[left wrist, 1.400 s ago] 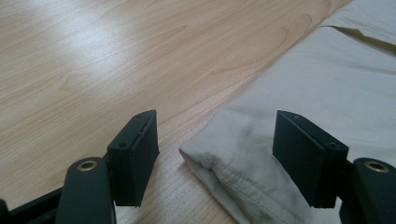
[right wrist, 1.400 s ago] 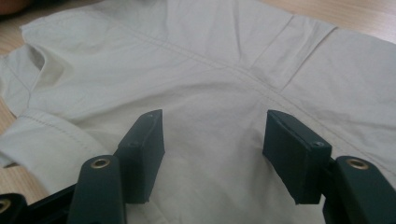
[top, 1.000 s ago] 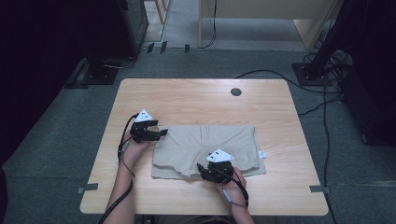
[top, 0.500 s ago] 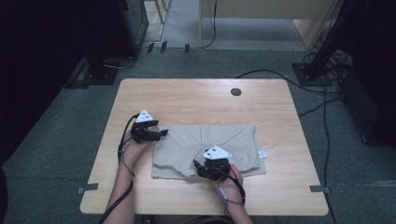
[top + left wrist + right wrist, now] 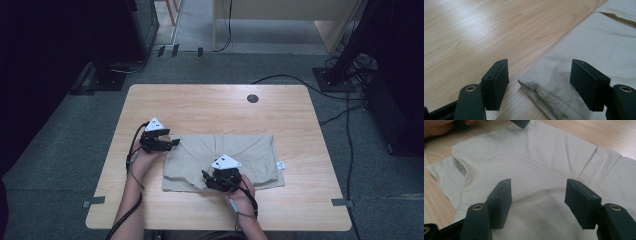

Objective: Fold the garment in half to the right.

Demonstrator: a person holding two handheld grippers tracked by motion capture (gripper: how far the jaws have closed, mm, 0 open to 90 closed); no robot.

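A beige garment (image 5: pixel 235 155) lies flat and folded in the middle of the wooden table (image 5: pixel 210 107), with a small white tag (image 5: pixel 281 165) at its right edge. My left gripper (image 5: pixel 174 143) rests low at the garment's upper left corner. In the left gripper view it (image 5: pixel 540 83) is open, and the hemmed corner of the cloth (image 5: pixel 544 82) lies between the jaws without being pinched. My right gripper (image 5: pixel 210 177) hovers over the garment's front edge. Its jaws (image 5: pixel 537 202) are open above the cloth (image 5: pixel 536 162), gripping nothing.
A dark round grommet hole (image 5: pixel 252 98) sits near the table's far edge. Bare wood surrounds the garment on all sides. Cables (image 5: pixel 345 120) run over the grey carpet at the right, and a dark stand (image 5: pixel 107 75) sits beyond the far left corner.
My right gripper has crept slightly to the left over the garment's front part. The left gripper and the cloth have stayed put.
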